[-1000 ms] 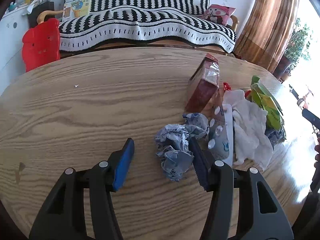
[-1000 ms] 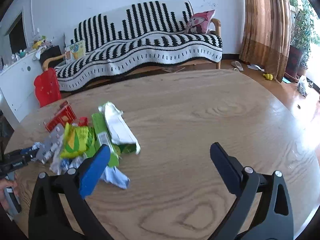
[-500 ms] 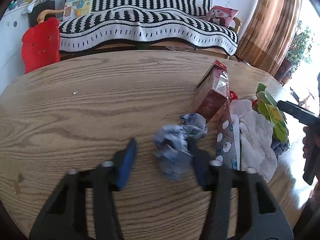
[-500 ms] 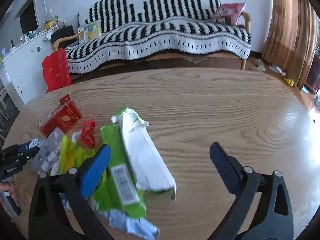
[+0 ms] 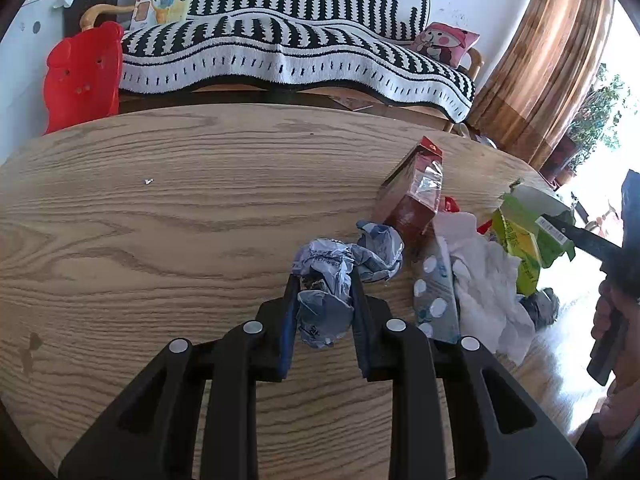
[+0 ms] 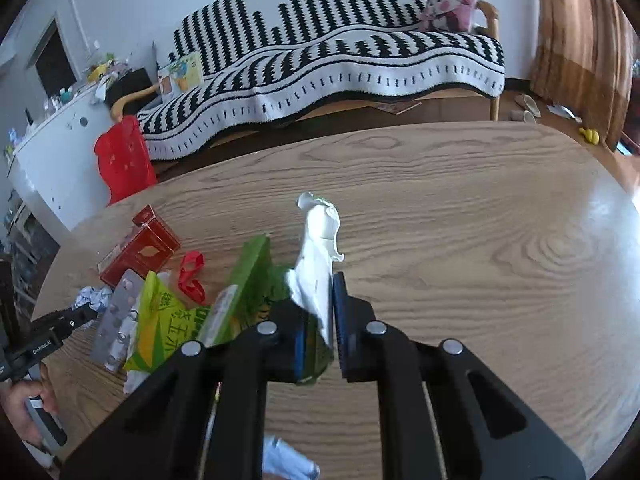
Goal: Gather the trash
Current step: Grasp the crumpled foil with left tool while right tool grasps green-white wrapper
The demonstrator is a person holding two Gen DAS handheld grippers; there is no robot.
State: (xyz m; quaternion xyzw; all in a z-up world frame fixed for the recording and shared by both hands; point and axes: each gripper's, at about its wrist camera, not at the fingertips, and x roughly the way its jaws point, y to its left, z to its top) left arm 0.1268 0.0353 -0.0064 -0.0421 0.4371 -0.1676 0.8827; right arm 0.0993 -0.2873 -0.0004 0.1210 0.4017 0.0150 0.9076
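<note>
Left wrist view: left claw (image 5: 324,312) pinches crumpled blue-grey paper (image 5: 336,276); right claw (image 6: 318,320) clamps the green-and-white wrapper (image 6: 316,264). Lift both straight off the tabletop (image 5: 160,208), keeping grip firm.

Black-and-white striped sofa throw (image 5: 280,52)

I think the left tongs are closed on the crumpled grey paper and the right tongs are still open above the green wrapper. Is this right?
Not quite. The left tongs do grip the crumpled grey paper, but the right wrist view shows the right tongs closed on the green wrapper, not open.
</note>
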